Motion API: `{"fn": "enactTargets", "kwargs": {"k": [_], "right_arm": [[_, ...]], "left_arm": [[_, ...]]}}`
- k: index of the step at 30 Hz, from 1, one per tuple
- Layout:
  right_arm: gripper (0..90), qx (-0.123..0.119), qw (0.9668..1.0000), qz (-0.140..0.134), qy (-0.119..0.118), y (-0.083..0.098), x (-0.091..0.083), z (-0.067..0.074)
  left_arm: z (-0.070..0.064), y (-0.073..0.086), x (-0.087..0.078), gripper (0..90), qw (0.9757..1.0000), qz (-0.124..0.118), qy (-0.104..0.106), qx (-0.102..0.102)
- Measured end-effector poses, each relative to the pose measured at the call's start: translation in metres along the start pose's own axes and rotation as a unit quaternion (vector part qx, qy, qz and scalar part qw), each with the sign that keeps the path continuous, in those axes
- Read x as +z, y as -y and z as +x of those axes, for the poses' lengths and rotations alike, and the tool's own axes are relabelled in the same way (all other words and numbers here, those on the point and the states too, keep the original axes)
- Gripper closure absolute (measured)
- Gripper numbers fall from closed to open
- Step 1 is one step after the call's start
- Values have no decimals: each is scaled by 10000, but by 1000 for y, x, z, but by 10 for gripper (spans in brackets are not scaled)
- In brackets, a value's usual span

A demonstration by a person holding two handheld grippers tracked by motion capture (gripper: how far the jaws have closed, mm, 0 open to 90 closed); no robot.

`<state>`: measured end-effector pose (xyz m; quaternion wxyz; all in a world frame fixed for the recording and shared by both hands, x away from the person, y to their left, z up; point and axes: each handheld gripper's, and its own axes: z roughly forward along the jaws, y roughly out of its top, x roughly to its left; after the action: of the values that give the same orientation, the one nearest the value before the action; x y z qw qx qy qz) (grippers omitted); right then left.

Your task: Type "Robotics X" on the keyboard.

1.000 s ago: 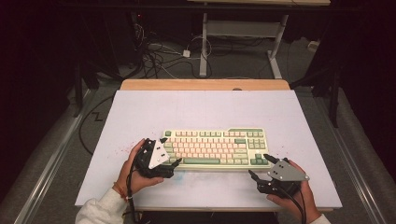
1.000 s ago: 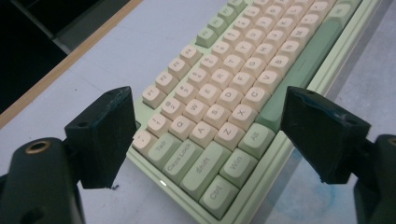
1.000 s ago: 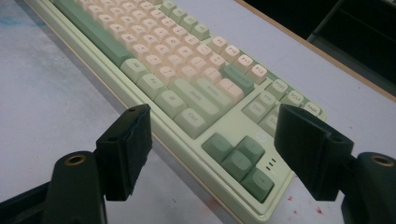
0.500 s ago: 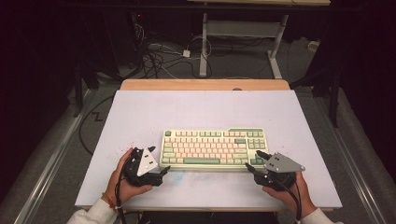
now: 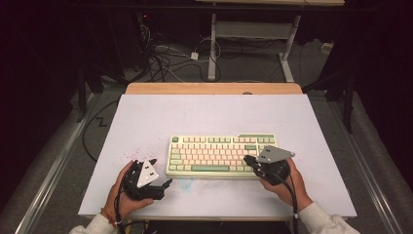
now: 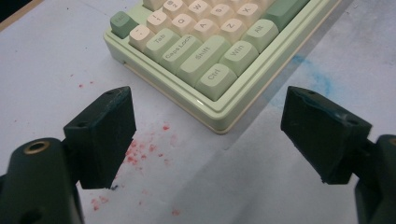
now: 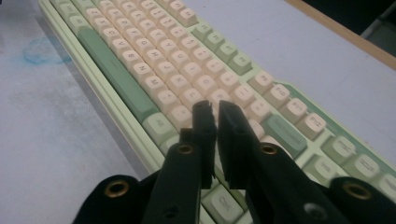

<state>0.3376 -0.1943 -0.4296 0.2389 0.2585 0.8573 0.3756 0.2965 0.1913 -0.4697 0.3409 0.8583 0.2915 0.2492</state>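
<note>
A pale green keyboard (image 5: 219, 153) with cream keys lies across the near middle of the white table (image 5: 204, 117). My left gripper (image 5: 160, 171) is open beside the keyboard's front left corner, low over the table. In the left gripper view the left gripper (image 6: 208, 105) has its jaws wide apart, nothing between them, and the keyboard (image 6: 201, 51) corner with Ctrl and Shift just ahead. My right gripper (image 5: 247, 159) is over the keyboard's right part. Its jaws have just been closing. In the right gripper view the right gripper (image 7: 215, 106) is shut and empty above the keys (image 7: 154, 70).
Red specks (image 6: 140, 149) and a blue smear (image 6: 317, 79) mark the table near the keyboard. A wooden strip (image 5: 214, 88) runs along the far edge. Cables (image 5: 170, 58) and desk legs (image 5: 212, 48) lie on the floor behind. Metal rails (image 5: 58, 161) flank the table.
The left gripper drew back left and toward the near edge, off the keyboard's corner. The right gripper moved left and forward over the keyboard's right end, and its jaws closed.
</note>
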Motion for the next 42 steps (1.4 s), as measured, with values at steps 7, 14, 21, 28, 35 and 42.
{"fn": "enactTargets", "kwargs": {"k": [7, 14, 21, 28, 35, 42], "right_arm": [[898, -151, 9997, 150, -108, -22, 28, 3], [897, -83, 9993, 335, -161, -34, 56, -2], [897, -110, 9988, 453, -165, -37, 67, -2], [896, -172, 9961, 843, -193, -38, 82, -4], [889, -32, 9985, 536, -131, -38, 69, -8], [843, 93, 9998, 200, -20, -34, 51, -14]], "left_arm": [[-2, 1, 3, 169, 9999, 125, 7, 78], [-1, 4, 2, 169, 9999, 139, 10, 45], [-2, 7, 1, 169, 9998, 212, 9, 39], [-4, 7, 5, 173, 9994, 309, 3, 152], [-1, 7, 6, 173, 9996, 281, 11, 98], [-2, 5, 8, 173, 9995, 297, 11, 89]]}}
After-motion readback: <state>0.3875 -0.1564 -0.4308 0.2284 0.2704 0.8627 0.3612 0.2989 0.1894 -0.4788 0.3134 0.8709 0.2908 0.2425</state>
